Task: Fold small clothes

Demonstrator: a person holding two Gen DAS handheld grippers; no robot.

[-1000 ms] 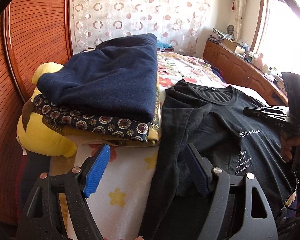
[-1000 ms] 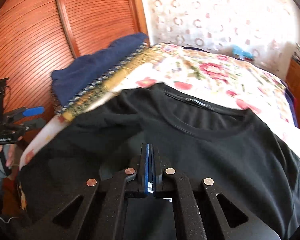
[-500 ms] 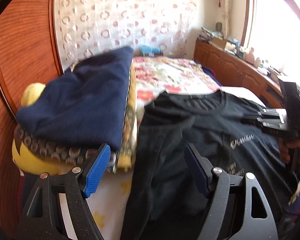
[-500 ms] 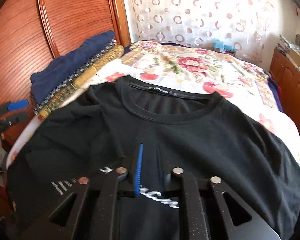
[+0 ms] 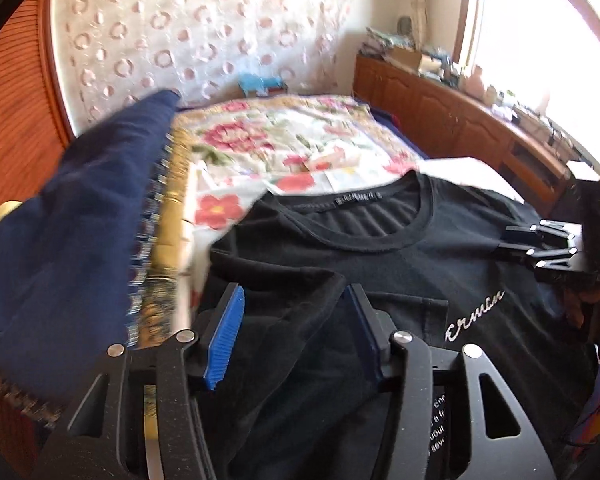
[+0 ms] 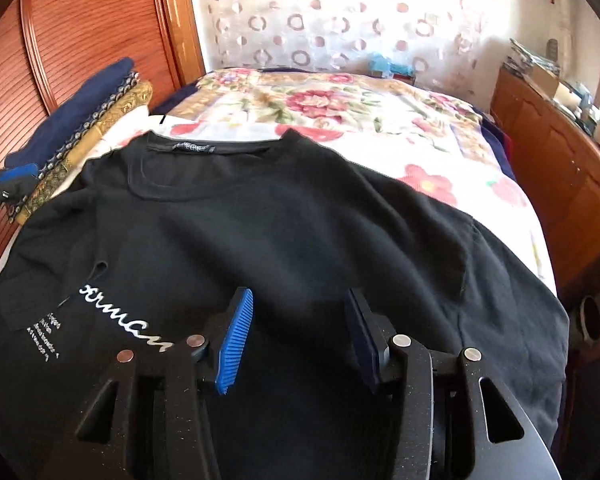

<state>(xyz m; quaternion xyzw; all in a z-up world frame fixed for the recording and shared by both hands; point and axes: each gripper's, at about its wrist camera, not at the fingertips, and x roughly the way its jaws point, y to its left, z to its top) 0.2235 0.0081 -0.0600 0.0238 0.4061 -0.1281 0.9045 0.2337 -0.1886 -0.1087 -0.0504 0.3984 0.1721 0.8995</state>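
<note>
Floral bed [image 6: 440, 128] under black T-shirt [image 6: 280, 220]; shirt below right hand-held gripper [image 6: 296, 332], jaws opening, nothing between them

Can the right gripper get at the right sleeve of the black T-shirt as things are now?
Probably yes. The right gripper, its jaws opening with nothing between them, hangs over the black T-shirt, and the right sleeve lies flat and uncovered beside it.
</note>
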